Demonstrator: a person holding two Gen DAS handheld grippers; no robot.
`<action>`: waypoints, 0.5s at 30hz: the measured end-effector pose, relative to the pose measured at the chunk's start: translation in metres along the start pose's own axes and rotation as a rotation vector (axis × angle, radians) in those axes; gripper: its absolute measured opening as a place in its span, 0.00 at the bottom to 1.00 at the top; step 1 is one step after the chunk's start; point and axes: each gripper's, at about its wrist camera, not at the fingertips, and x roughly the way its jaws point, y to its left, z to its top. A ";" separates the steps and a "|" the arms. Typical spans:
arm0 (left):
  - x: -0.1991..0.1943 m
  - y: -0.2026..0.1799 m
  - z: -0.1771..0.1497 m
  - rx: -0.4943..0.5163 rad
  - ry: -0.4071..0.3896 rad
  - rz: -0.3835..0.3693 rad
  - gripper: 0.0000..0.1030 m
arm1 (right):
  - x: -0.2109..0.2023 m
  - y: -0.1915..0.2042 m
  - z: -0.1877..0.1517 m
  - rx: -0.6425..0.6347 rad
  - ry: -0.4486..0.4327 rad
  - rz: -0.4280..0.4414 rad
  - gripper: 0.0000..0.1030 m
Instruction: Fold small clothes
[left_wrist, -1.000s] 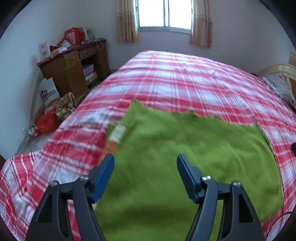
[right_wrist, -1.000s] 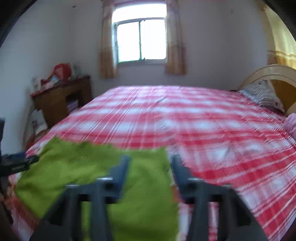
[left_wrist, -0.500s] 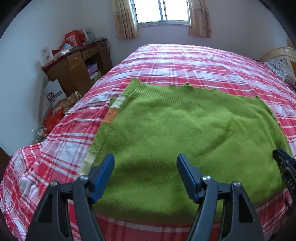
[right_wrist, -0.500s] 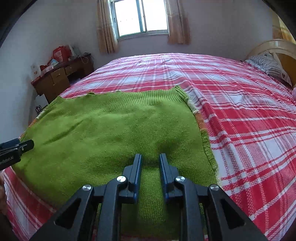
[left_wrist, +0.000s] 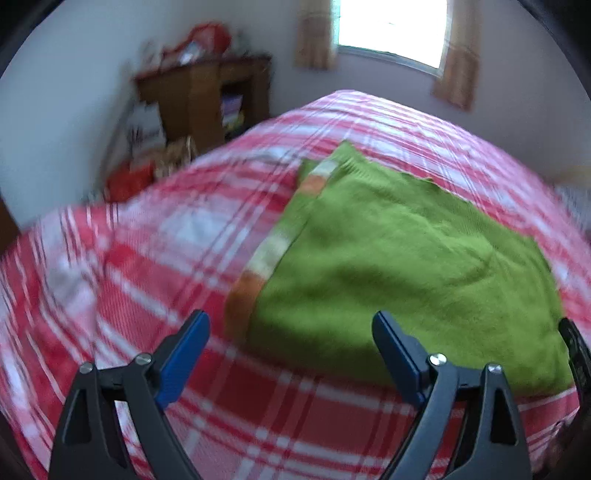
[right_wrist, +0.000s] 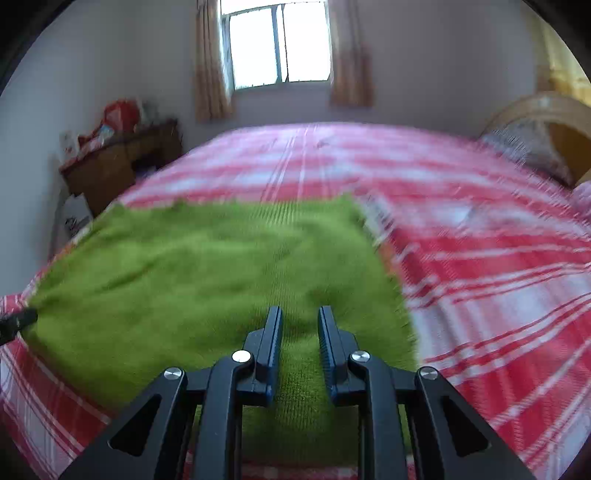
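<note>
A green knitted garment (left_wrist: 406, 258) lies spread flat on the red plaid bed (left_wrist: 129, 277). An orange and white striped band (left_wrist: 273, 251) shows along its left edge. My left gripper (left_wrist: 291, 321) hovers over the garment's near left corner. Its jaws are opening wide and the pads touch nothing. In the right wrist view the garment (right_wrist: 203, 266) fills the near left of the bed (right_wrist: 480, 258). My right gripper (right_wrist: 300, 314) is at its near right part, jaws narrow, shut on a fold of the green knit. The left gripper's tip (right_wrist: 14, 325) shows at the far left.
A cluttered wooden desk (left_wrist: 199, 99) stands by the wall left of the bed, with bags (left_wrist: 129, 181) on the floor beside it. A curtained window (right_wrist: 277, 44) is on the far wall. A pillow and curved headboard (right_wrist: 535, 147) are at the right.
The garment went from hanging in front of the right gripper to lying flat. The left gripper swung left toward the garment's left edge and its jaws spread wider. The right gripper sank slightly.
</note>
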 end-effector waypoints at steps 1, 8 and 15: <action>0.001 0.006 -0.004 -0.033 0.010 -0.005 0.89 | -0.012 0.003 0.000 0.013 -0.044 0.012 0.20; 0.011 0.016 -0.021 -0.205 0.024 -0.136 0.89 | -0.017 0.045 -0.011 -0.106 0.011 0.120 0.20; 0.030 -0.001 0.006 -0.250 0.023 -0.189 0.91 | 0.000 0.044 -0.027 -0.093 0.078 0.136 0.20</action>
